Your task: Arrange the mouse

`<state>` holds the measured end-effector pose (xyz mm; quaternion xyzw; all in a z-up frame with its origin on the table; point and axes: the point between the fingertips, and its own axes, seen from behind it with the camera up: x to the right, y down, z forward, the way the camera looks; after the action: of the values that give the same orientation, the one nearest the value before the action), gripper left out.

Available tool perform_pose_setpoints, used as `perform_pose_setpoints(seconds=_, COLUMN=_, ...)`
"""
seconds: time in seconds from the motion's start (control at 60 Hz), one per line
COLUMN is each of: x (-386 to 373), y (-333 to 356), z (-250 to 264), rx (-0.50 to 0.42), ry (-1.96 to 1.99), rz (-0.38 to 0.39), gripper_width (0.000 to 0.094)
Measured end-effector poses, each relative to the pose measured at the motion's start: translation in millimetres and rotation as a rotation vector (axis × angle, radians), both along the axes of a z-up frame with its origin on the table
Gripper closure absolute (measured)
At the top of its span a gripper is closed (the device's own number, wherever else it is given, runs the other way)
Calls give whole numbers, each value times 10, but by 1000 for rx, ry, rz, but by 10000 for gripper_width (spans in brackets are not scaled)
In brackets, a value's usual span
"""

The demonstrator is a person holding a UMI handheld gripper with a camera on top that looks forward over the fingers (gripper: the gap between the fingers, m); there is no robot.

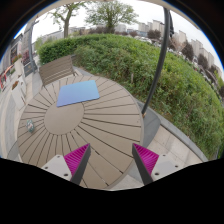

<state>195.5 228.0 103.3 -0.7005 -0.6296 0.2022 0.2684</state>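
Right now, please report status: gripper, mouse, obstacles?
Gripper open, empty, above round slatted wooden table. Small pale object, probably mouse, at table edge, apart from flat blue rectangular mat. Path looks clear.

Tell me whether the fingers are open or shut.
Open. The gripper has its two fingers spread apart over the round wooden table, with bare slats showing in the gap and nothing between them. The blue mat lies beyond.

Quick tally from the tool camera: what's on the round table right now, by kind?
Blue mat: 1
Small pale object, probably the mouse: 1
Total on the round wooden table: 2
The tool is open and empty, short of both; the mat lies beyond its fingers, and the small object sits apart from the mat near the table's edge.
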Motion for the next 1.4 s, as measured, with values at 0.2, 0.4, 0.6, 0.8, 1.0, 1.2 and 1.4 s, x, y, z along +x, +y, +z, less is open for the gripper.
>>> perform_pose_setpoints(seconds=0.2, x=-139, y=-436, z=-153, rx=-6, ry=-14, rz=51, gripper_width=72)
perform_pose_setpoints(seconds=0.4, x=-222, y=-1405, z=-223, rx=-25, ry=-15, rz=143, gripper_width=72)
perform_pose_setpoints(seconds=0.6, x=-275, y=-2416, z=-268, rx=-64, ry=-16, rz=214, gripper_width=72)
perform_pose_setpoints(seconds=0.8, x=-297, y=-3304, z=-378, rx=-91, ry=-22, rz=251, gripper_width=71)
perform_pose_setpoints(seconds=1.0, x=-361, y=-3862, z=-594, rx=-88, ry=-11, rz=266, gripper_width=80)
perform_pose_setpoints(seconds=1.2, x=-720, y=-4130, z=-911, rx=-69, ry=49, rz=270, gripper_width=81)
perform_pose_setpoints(seconds=1.4, x=-1176, y=-4197, z=-1084, rx=-52, ry=115, rz=255, gripper_width=78)
